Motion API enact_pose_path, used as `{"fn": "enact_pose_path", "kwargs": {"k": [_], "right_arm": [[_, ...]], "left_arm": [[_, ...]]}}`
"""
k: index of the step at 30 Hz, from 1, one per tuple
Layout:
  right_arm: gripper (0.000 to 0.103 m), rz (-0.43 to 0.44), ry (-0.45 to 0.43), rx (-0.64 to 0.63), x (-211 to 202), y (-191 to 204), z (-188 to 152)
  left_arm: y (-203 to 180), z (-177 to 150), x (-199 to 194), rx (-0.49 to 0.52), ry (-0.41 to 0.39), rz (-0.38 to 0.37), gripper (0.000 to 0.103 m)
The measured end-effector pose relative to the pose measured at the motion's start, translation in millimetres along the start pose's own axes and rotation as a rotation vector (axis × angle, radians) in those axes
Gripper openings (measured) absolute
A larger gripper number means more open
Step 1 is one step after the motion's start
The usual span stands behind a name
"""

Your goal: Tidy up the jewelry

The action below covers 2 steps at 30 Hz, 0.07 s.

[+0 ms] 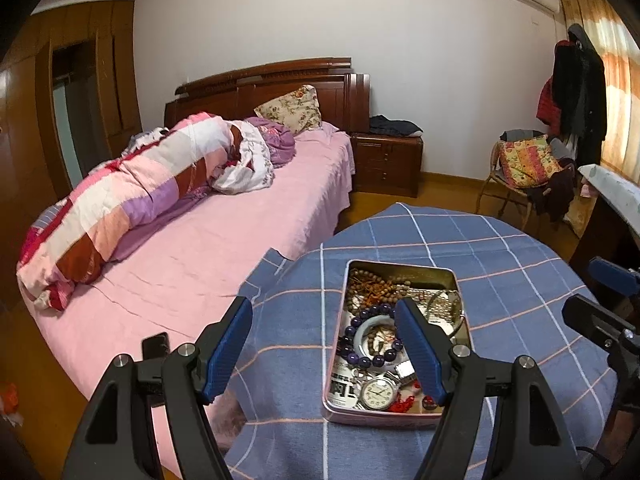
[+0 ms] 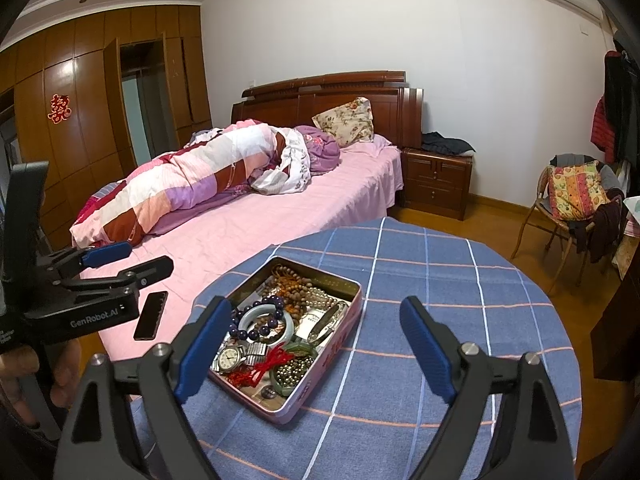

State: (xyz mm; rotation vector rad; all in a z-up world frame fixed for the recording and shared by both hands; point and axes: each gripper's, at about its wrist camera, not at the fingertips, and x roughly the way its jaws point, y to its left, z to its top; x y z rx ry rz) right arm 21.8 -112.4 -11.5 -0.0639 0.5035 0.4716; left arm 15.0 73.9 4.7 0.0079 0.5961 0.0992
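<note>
Jewelry tin (image 1: pixel 396 414) under left hand-held gripper (image 1: pixel 326 346)

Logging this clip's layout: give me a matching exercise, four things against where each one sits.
Things:
1. wristwatch
2. phone
3. patchwork cushion
4. dark clothes

Places:
A. on the nightstand
B. in the tin
C. on the chair
D. on the pink bedsheet

Pairs: 1-B, 2-D, 3-C, 4-A
</note>
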Motion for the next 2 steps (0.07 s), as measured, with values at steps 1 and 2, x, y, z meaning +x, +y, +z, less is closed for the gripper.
{"fn": "enact_pose_path", "kwargs": {"k": [1, 2], "right_arm": [[0.089, 0.001, 0.001, 0.001, 0.2, -0.3, -0.2], [0.089, 0.001, 0.002, 0.001, 0.2, -0.1, -0.3]], "left_arm": [[-0.7, 0.4, 0.1, 0.006, 0.001, -0.002, 0.074], [-0.7, 0.6, 0.4, 0.006, 0.004, -0.007, 0.074]]}}
